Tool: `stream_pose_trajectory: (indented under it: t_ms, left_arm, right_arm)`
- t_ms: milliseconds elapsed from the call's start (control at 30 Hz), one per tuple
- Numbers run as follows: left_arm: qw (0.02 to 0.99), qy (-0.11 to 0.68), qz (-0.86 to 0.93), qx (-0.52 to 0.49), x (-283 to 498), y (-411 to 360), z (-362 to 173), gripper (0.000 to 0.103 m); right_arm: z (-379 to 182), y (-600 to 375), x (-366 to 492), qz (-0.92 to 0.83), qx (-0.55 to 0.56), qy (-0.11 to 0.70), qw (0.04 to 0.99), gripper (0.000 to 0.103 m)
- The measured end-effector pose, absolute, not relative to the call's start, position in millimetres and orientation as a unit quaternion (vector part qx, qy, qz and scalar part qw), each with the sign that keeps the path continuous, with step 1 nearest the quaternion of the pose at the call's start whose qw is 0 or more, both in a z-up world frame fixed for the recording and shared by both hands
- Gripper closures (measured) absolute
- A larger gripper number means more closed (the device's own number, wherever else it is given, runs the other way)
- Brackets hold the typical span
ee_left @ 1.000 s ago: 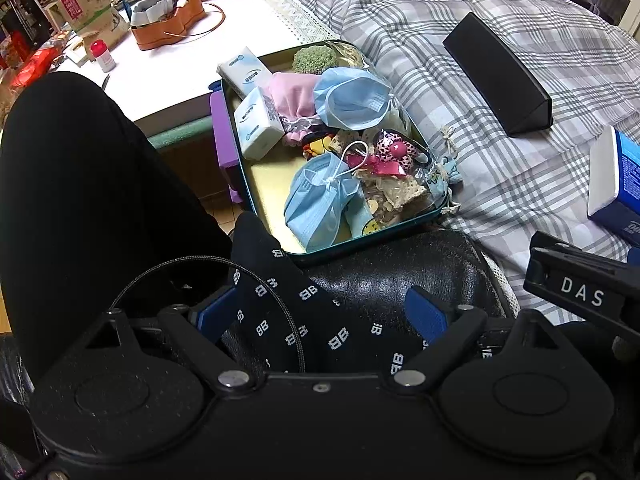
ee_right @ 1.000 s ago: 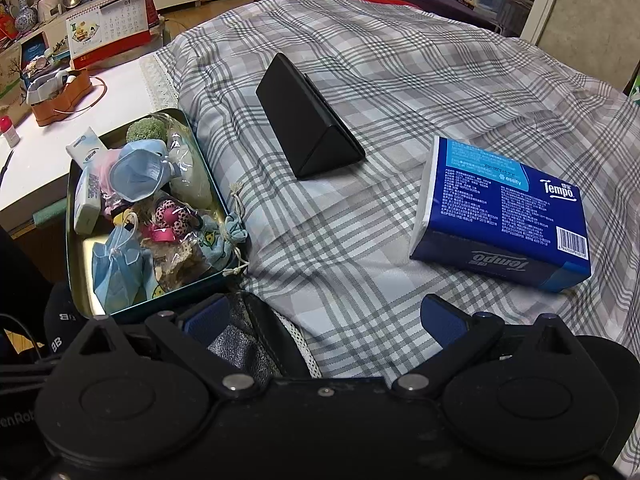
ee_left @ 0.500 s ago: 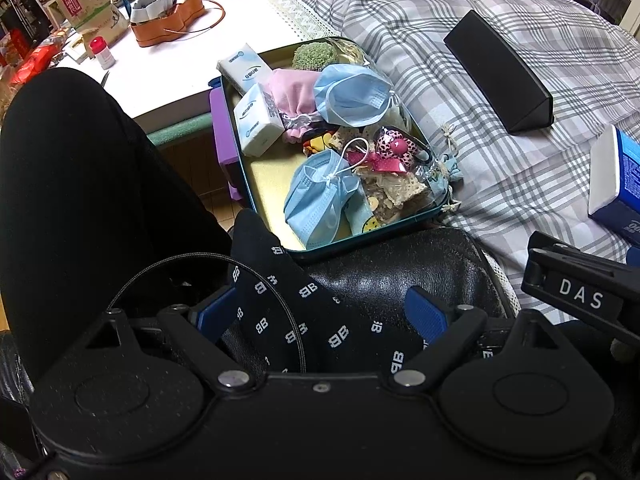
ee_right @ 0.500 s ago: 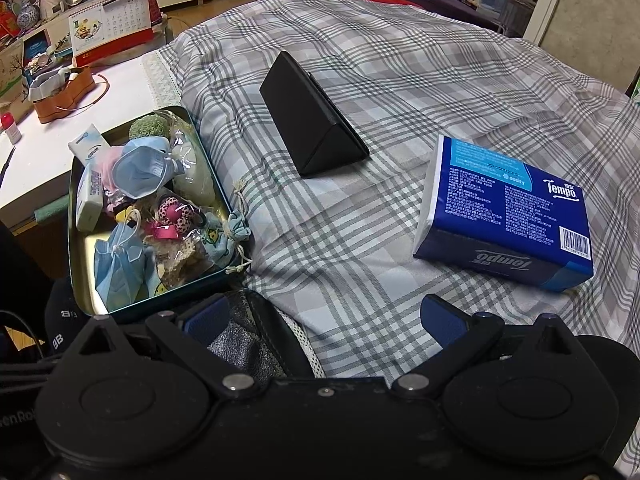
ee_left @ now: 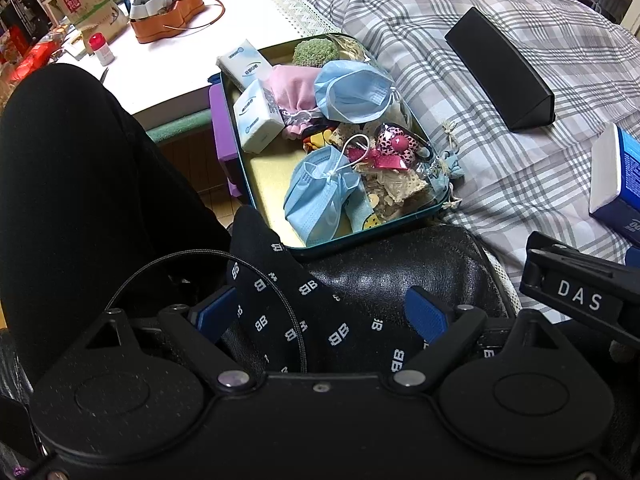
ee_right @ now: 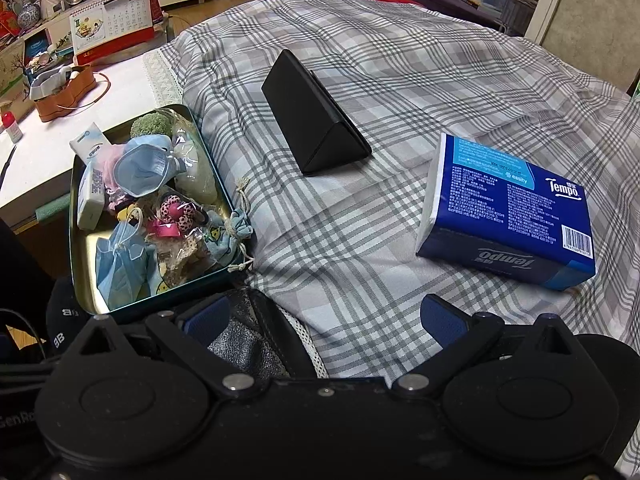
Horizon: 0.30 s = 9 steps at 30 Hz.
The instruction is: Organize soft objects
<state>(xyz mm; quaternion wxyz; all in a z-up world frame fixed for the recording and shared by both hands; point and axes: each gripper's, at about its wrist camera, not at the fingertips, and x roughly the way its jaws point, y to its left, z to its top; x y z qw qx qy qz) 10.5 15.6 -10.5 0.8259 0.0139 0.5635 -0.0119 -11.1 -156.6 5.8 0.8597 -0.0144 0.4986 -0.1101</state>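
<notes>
The blue tissue pack [ee_right: 508, 208] reads "Tempo" and "essity"; a black sock [ee_left: 304, 300] printed with white "BB" marks lies between the spread fingers of the left gripper [ee_left: 320, 312], unpinched. The right gripper [ee_right: 324, 316], tagged "DAS", stands open too. The soft things, face masks [ee_left: 320, 196] among them, fill a tin [ee_right: 76, 240] at the edge of the grey plaid bedspread [ee_right: 400, 80], beside a white desk [ee_left: 240, 12] with a calendar [ee_right: 112, 24].

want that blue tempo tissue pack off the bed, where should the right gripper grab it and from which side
Grip the Tempo pack across its short width, coming down from above. It lies flat on the plaid bedspread with clear space around it, near the open right gripper.
</notes>
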Motion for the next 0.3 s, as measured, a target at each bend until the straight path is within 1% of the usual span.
stream_pose_trajectory:
  t_ms: [300]
  left_arm:
    - [0.825, 0.565, -0.01, 0.018, 11.5, 15.4, -11.5, 0.015]
  right_arm:
    - [4.1, -156.4, -11.6, -0.104, -0.015, 0.503, 0.858, 0.001]
